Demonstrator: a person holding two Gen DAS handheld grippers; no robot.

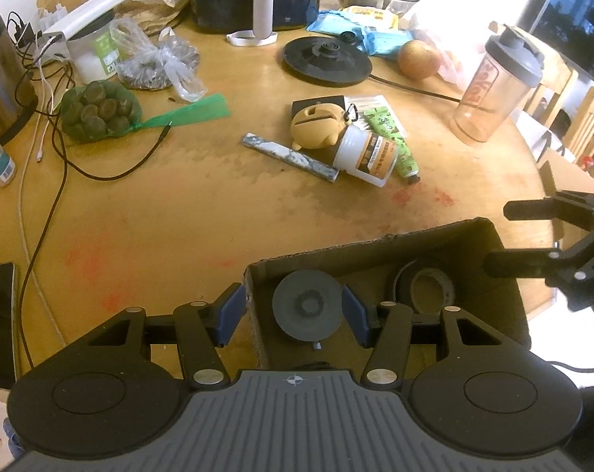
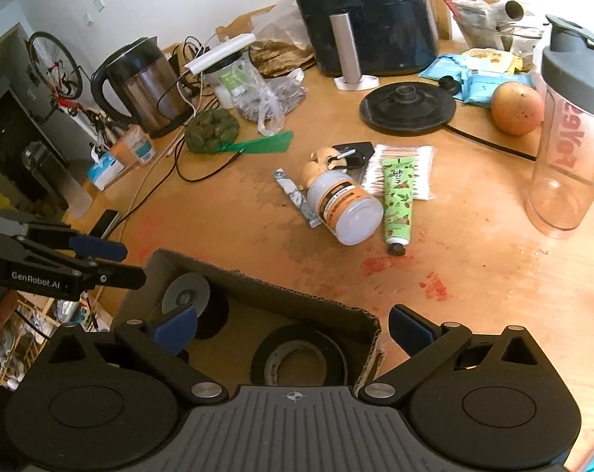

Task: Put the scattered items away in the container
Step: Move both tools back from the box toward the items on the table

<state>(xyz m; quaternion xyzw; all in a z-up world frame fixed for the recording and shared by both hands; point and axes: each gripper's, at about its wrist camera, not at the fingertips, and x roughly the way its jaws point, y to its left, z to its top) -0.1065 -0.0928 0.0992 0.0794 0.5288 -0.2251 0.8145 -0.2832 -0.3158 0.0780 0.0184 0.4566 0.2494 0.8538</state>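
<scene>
The wooden table (image 2: 493, 275) is strewn with items. A cardboard box (image 1: 375, 249) near its edge holds a tape roll (image 2: 298, 358) and a grey disc (image 1: 308, 306). Beyond it, a white bottle (image 2: 344, 206), green tube (image 2: 396, 196) and marbled bar (image 1: 289, 155) lie clustered. The left gripper (image 1: 293, 310) and right gripper (image 2: 293, 330) are held open over the box, empty.

box (image 1: 375, 251): disc (image 1: 308, 306) left, tape roll (image 1: 424, 289) right | bottle (image 1: 369, 155) behind
</scene>
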